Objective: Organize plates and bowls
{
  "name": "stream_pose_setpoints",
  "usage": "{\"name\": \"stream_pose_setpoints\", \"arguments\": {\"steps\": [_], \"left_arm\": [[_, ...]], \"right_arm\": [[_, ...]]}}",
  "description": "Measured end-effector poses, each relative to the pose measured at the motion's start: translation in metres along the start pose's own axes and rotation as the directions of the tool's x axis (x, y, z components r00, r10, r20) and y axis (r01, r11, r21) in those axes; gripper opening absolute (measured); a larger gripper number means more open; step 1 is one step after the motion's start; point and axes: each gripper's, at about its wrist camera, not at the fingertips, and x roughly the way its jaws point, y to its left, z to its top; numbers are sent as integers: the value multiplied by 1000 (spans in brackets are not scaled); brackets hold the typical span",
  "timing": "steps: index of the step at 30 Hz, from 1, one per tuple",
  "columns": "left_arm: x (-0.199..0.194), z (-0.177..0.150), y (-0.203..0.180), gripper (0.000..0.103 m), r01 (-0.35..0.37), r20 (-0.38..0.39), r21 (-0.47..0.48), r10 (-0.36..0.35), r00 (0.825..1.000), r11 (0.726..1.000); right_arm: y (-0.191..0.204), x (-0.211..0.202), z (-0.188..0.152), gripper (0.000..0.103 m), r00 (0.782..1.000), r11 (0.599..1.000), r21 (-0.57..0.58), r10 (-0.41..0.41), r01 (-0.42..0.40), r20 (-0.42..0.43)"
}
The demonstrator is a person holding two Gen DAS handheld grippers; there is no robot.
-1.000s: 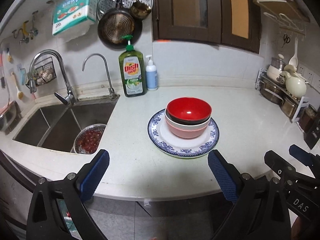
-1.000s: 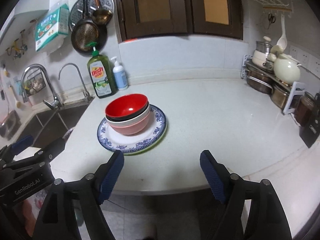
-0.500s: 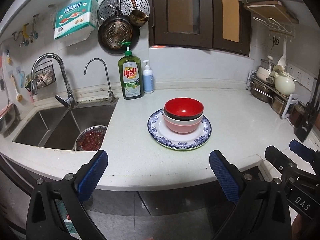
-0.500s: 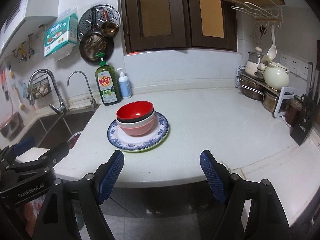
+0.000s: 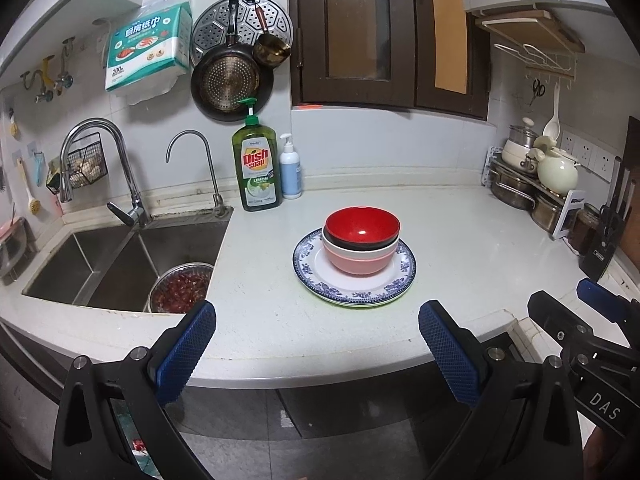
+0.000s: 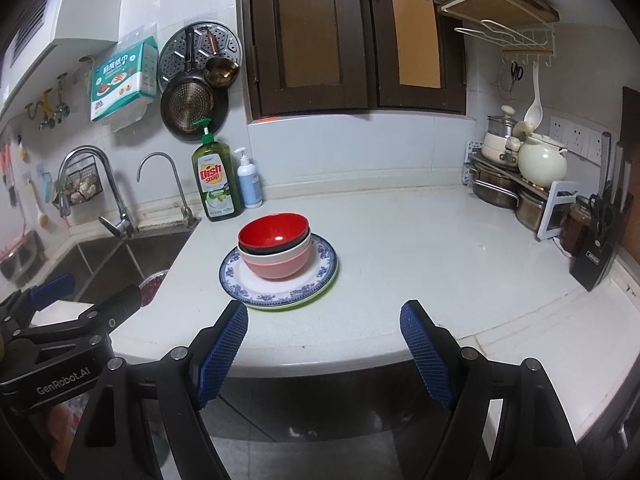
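Note:
A red bowl sits nested in a pink bowl, both on a blue-patterned plate that rests on a green-rimmed plate, mid-counter. The stack also shows in the right wrist view: red bowl, pink bowl, plate. My left gripper is open and empty, held back off the counter's front edge. My right gripper is open and empty, also off the front edge, to the right of the left one.
A sink with a strainer of red food lies at the left. Dish soap and a lotion bottle stand at the back wall. A pot rack and knife block are at the right.
Both grippers have drawn back and up from the counter, so the stack looks smaller and farther. The bowls and plates have not moved.

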Motion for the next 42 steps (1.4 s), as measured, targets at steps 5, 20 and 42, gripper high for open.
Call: {"name": "stream_pose_setpoints", "arguments": {"steps": [5, 20, 42], "left_arm": [[-2, 0, 2, 103, 3, 3, 1, -3, 1000, 1000], [-10, -3, 7, 103, 8, 10, 3, -8, 1000, 1000], [-15, -6, 12, 103, 6, 15, 2, -6, 1000, 1000]], "right_arm": [[1, -1, 0, 79, 1000, 1000, 0, 2, -2, 2], [2, -11, -4, 80, 1000, 1000, -3, 10, -10, 9], [2, -17, -6, 79, 1000, 1000, -11, 19, -19, 7]]}}
